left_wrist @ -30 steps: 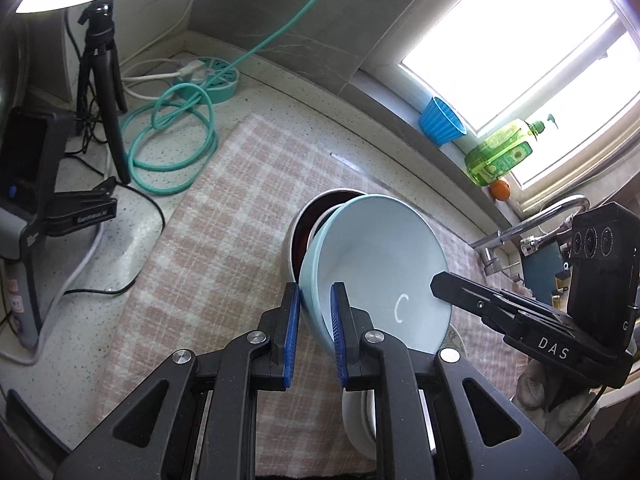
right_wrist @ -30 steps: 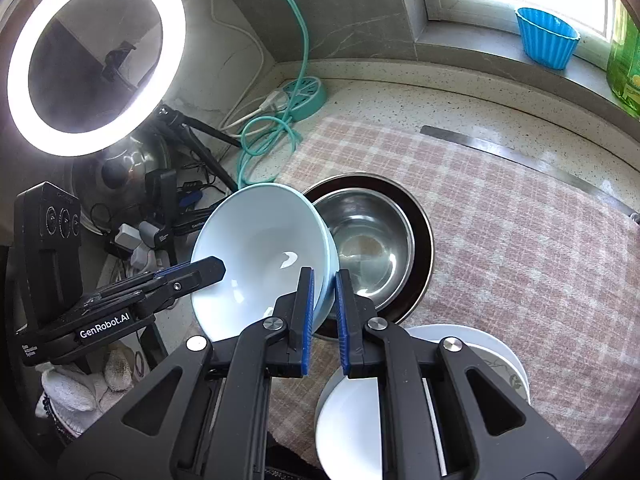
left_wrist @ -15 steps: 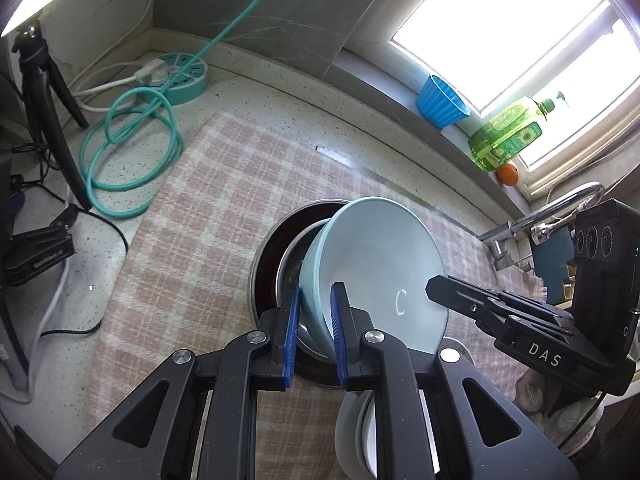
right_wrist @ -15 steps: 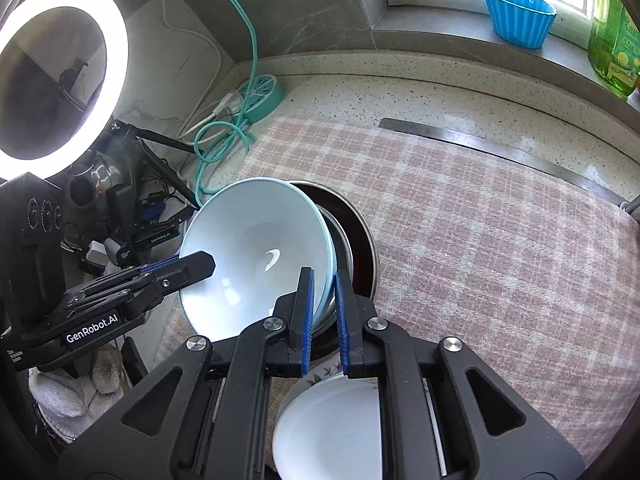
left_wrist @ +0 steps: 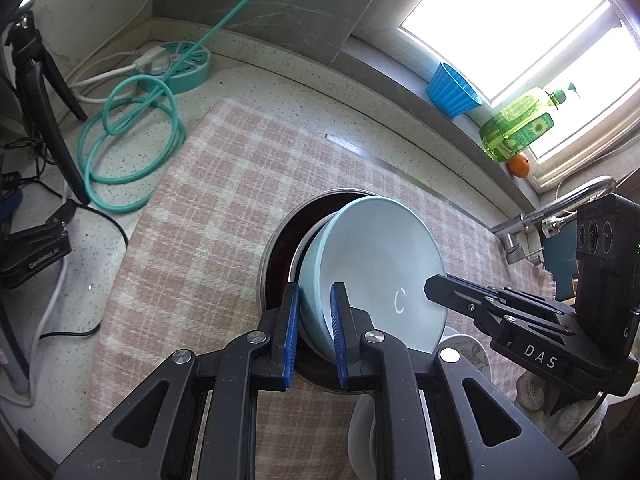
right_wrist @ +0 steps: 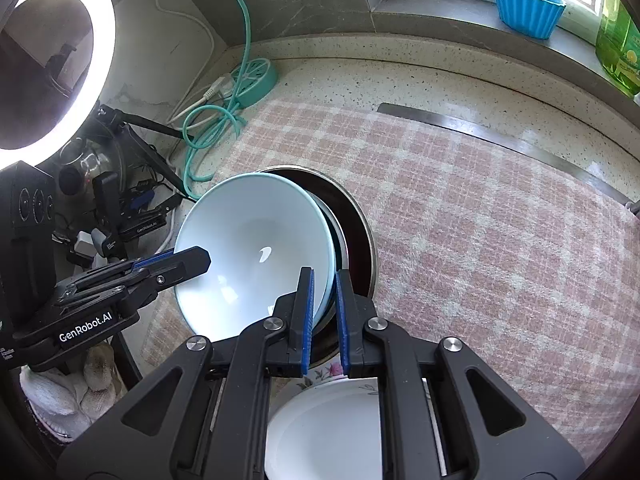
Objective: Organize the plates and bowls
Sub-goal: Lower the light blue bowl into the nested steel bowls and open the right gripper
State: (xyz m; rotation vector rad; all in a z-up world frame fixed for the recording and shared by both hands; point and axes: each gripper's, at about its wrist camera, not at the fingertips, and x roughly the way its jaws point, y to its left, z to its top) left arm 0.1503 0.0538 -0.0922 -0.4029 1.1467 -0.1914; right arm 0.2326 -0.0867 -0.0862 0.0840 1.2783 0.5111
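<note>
Left wrist view: left gripper (left_wrist: 314,330) clamped on near rim of pale blue bowl (left_wrist: 380,264). Bowl held tilted over steel bowl (left_wrist: 294,258) nested in dark-lined pan (left_wrist: 280,240) on checked cloth (left_wrist: 208,216). Right gripper (left_wrist: 430,282) seen at bowl's far rim.

Right wrist view: right gripper (right_wrist: 324,312) clamped on pale blue bowl (right_wrist: 252,248) rim, blue pads (right_wrist: 308,316) pressed either side. Left gripper (right_wrist: 200,258) seen gripping opposite rim. White flowered plate (right_wrist: 324,420) seen below fingers, on cloth.
</note>
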